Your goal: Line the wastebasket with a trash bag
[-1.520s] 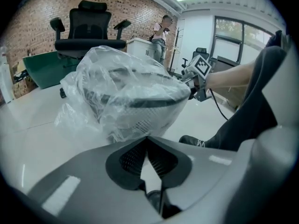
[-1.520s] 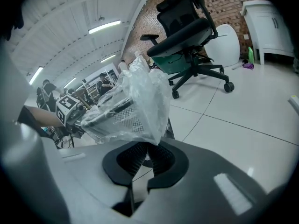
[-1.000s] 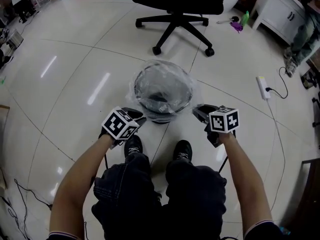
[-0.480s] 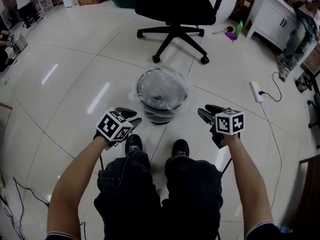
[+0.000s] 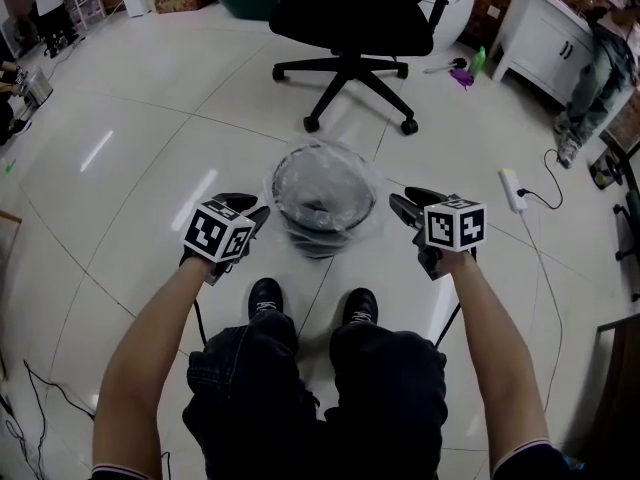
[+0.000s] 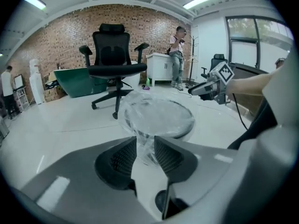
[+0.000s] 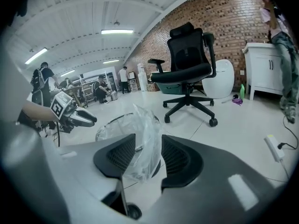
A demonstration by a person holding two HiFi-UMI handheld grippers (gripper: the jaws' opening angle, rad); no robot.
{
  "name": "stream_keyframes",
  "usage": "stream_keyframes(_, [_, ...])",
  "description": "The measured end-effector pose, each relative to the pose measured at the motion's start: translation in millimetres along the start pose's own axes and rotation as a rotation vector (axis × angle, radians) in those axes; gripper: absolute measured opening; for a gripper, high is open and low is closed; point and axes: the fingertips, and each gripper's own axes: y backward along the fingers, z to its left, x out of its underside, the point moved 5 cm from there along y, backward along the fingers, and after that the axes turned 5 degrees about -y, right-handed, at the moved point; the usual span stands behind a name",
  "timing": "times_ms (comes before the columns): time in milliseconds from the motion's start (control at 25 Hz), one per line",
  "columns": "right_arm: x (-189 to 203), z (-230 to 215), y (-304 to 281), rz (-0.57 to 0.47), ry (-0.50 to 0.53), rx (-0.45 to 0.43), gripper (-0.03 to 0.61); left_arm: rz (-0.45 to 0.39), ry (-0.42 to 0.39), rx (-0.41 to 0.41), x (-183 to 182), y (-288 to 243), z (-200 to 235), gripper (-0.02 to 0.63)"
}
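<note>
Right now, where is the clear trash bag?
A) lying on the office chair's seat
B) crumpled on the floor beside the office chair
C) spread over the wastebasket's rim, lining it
C: in the head view the clear trash bag is folded out over the rim of the wastebasket, and its film shows all around the dark opening.

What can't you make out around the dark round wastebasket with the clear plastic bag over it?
Dark round wastebasket, base: head view, hidden beneath the clear plastic bag.
Dark shape inside: head view, too small, veiled by film.
Black office chair, upper part: head view, cut by top edge.
</note>
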Motion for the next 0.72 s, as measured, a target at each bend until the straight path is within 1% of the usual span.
stream_keyframes(120, [-8.7, -5.7, -17.0, 0.015, 0.008, -0.005, 0.178, 0.025, 0.016, -0.024, -1.3, -15.4, 13.9, 0.118])
stream_keyframes(240, [-11.9, -11.7, -38.0, 0.062, 0.032, -0.017, 0.176, 0.065, 0.029, -0.011, 2.2, -31.7, 26.0, 0.120])
stream_keyframes(280, [-11.5, -12.9, -44.7, 0.082, 0.046, -0.022, 0.154, 0.075, 0.035, -0.001, 4.2, -36.7, 29.2, 0.120])
stream_keyframes(400, [-12.5, -20.6, -60.0, 0.110, 0.085, -0.011, 0.013, 0.089, 0.041, 0.017, 7.7, -50.3, 38.3, 0.113])
stream_keyframes(480, [-14.5, -27.6, -67.9, 0.105, 0.083, -0.004, 0.003, 0.094, 0.040, 0.023, 8.8, -57.7, 42.6, 0.099])
stream_keyframes(560, [-17.2, -34.1, -74.3, 0.102, 0.084, 0.007, 0.003, 0.100, 0.032, 0.022, 8.8, -63.8, 46.4, 0.050])
stream_keyframes(600, [-18.5, -37.4, -76.9, 0.101, 0.087, 0.016, 0.003, 0.102, 0.027, 0.019, 8.5, -66.5, 48.1, 0.038])
stream_keyframes(720, [-22.7, -47.1, -84.4, 0.095, 0.094, 0.042, 0.003, 0.102, 0.013, 0.010, 5.5, -74.2, 53.6, 0.018])
